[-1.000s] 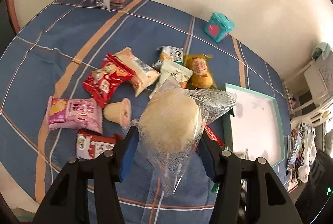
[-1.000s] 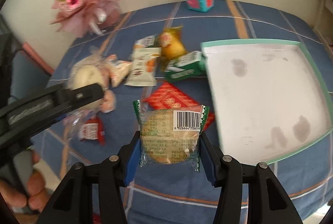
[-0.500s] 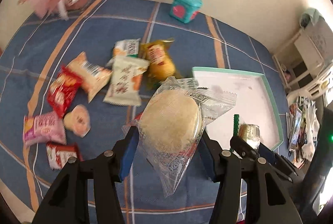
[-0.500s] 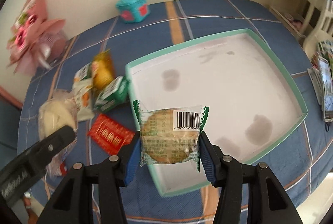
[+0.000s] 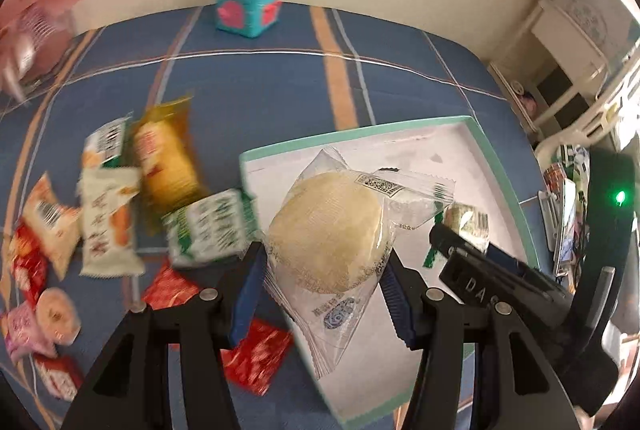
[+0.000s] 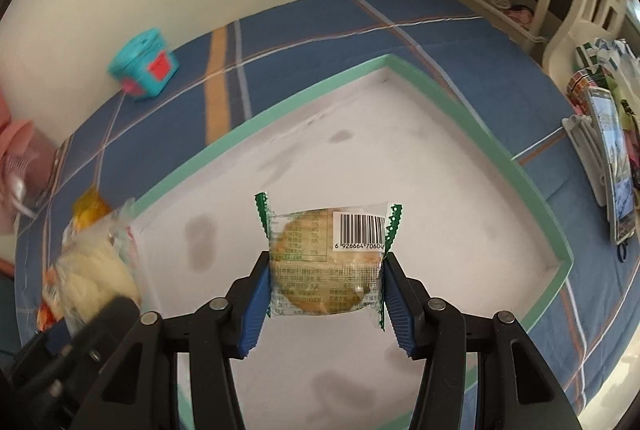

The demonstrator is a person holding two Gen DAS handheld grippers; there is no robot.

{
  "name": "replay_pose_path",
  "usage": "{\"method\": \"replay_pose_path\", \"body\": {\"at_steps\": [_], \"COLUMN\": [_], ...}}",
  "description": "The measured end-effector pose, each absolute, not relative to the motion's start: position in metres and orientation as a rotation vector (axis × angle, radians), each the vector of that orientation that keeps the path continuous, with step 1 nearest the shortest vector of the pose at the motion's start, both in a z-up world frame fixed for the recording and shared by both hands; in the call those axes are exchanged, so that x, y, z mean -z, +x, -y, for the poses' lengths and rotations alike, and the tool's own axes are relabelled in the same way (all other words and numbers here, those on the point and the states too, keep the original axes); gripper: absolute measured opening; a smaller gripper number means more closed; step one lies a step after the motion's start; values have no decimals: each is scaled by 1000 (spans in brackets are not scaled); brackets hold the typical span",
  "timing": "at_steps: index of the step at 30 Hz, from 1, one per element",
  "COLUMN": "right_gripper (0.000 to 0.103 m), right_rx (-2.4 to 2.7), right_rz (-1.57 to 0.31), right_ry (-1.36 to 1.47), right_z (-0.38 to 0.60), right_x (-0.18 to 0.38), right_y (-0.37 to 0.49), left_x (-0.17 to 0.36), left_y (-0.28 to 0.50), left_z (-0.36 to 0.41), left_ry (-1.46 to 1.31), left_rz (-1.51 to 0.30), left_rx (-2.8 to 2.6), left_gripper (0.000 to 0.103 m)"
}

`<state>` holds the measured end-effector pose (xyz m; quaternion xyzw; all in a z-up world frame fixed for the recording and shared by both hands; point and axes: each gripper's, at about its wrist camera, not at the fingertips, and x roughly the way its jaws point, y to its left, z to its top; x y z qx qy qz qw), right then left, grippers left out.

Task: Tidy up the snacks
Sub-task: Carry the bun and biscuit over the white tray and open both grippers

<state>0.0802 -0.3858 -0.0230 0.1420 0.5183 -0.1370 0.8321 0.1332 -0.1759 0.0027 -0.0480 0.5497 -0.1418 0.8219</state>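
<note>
Both tongs (each gripping a wrapped cake) hover over the tray (image 6: 436,86).

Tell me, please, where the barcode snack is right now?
The barcode snack is clamped in the right tongs, above the white tray, with the left tongs' pale bun at its left.

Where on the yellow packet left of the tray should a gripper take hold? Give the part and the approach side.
Probably its far crimped end, from above. The yellow packet lies flat on the blue cloth, its near end against the green-and-white packet and its left edge beside a white packet; only the far seam looks clear, though the picture is blurred.
</note>
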Motion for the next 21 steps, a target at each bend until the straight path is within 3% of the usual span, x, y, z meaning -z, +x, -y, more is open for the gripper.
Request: {"method": "replay_pose_path", "body": {"at_steps": [10,21], "right_gripper": [56,56], "right_rx": [350,348], "right_rz": [-1069,-1095], "right_ry": [328,319], "right_z": [416,415], "right_x": [27,30], "right_y": [92,95], "left_x": [22,38], "left_y": [150,151], "left_z": [210,192], "left_ry": [-50,-10], "left_rz": [-1184,-1197], "left_rx": [352,320], "left_gripper": [58,58]}}
